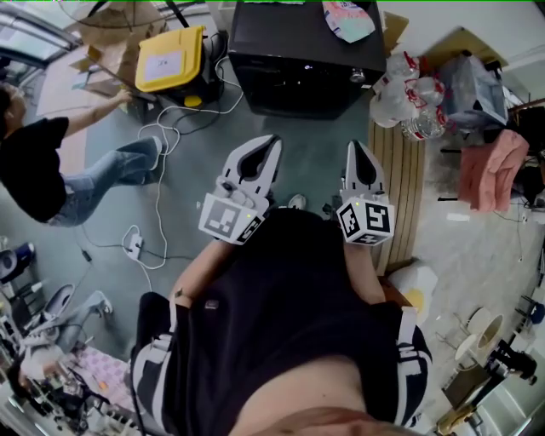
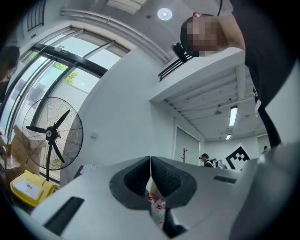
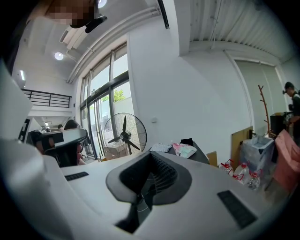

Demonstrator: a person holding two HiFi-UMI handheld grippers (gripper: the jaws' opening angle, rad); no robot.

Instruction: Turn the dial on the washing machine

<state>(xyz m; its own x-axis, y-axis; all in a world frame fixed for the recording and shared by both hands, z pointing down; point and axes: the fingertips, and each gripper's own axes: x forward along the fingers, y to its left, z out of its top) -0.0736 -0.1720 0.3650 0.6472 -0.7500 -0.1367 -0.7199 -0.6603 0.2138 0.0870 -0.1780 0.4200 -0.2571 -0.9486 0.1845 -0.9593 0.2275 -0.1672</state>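
The washing machine (image 1: 306,55) is a dark box on the floor ahead of me, with a small round dial (image 1: 358,76) near its front right corner and a patterned cloth (image 1: 347,19) on top. In the right gripper view the washing machine (image 3: 199,157) shows small and far off. Both grippers are held close to my chest, well short of the machine. The left gripper (image 1: 274,141) is shut with nothing in it, its pads meeting at the tips (image 2: 150,159). My right gripper (image 1: 356,146) is also shut and empty (image 3: 150,155).
A person in a black shirt (image 1: 43,170) crouches at the left by a yellow case (image 1: 170,58). White cables and a power strip (image 1: 132,247) lie on the floor. Water bottles (image 1: 409,94), a slatted wooden board (image 1: 400,187) and pink cloth (image 1: 494,166) are at the right. A standing fan (image 3: 124,133) is by the windows.
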